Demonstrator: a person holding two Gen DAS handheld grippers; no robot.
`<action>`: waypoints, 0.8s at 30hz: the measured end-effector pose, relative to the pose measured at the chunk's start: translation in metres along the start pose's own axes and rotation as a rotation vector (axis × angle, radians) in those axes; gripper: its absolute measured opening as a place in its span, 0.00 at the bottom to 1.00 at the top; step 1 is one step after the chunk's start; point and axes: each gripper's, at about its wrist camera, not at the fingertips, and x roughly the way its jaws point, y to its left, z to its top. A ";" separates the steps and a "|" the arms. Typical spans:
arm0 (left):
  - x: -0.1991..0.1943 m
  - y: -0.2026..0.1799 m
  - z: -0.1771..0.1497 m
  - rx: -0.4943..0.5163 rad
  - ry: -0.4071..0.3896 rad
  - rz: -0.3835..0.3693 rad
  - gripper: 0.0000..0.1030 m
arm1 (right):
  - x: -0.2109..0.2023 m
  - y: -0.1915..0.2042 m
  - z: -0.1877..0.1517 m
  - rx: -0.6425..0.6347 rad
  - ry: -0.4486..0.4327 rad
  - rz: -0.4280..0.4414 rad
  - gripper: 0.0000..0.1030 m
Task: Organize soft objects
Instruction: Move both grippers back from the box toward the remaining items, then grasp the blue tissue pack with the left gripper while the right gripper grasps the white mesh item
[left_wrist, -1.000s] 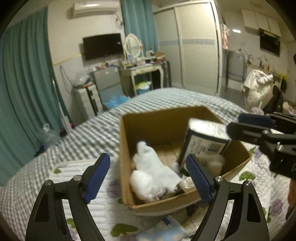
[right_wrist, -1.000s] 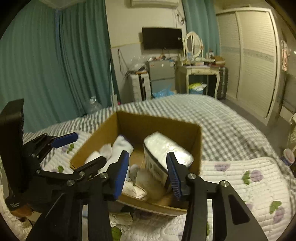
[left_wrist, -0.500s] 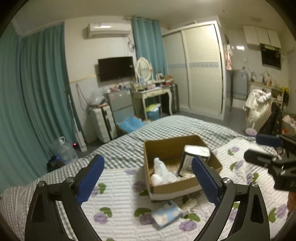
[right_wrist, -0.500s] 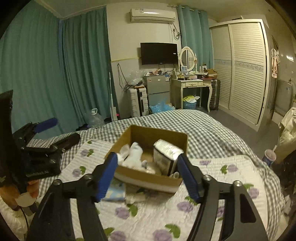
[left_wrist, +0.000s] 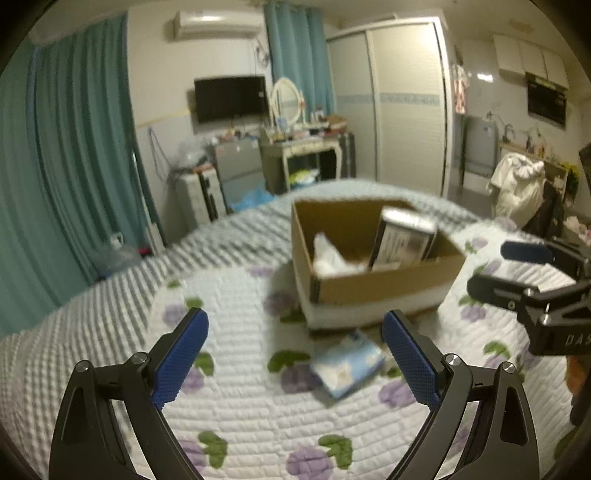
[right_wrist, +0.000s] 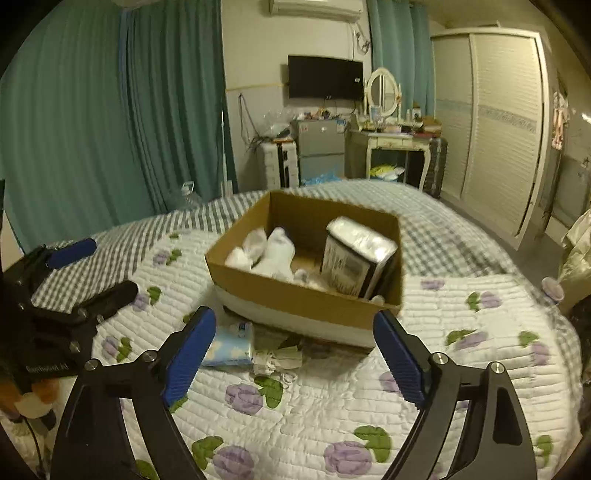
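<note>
while both tools are held above the quilt (right_wrist: 332, 406), the left gripper (left_wrist: 295, 354) and the right gripper (right_wrist: 293, 349) are seen with fingers spread wide and nothing between them. the cardboard box (right_wrist: 295, 295) is set on the bed, containing white socks (right_wrist: 269, 251) and a wrapped tissue pack (right_wrist: 354, 254) leaning upright. a blue tissue packet (right_wrist: 232, 345) and a crumpled cloth item (right_wrist: 277, 360) are found just beside the box's near wall.

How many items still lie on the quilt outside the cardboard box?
2: a light blue tissue pack near the box's front corner, and a crumpled whitish item beside it. Others may be hidden behind the box.
</note>
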 end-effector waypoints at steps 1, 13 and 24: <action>0.004 0.003 -0.008 -0.001 0.012 -0.002 0.94 | 0.009 0.000 -0.002 -0.007 0.014 -0.002 0.85; 0.089 -0.001 -0.062 -0.050 0.233 -0.115 0.94 | 0.087 -0.005 -0.029 -0.069 0.139 -0.006 0.85; 0.099 -0.036 -0.067 0.041 0.223 -0.143 0.93 | 0.086 0.002 -0.036 -0.127 0.135 0.010 0.85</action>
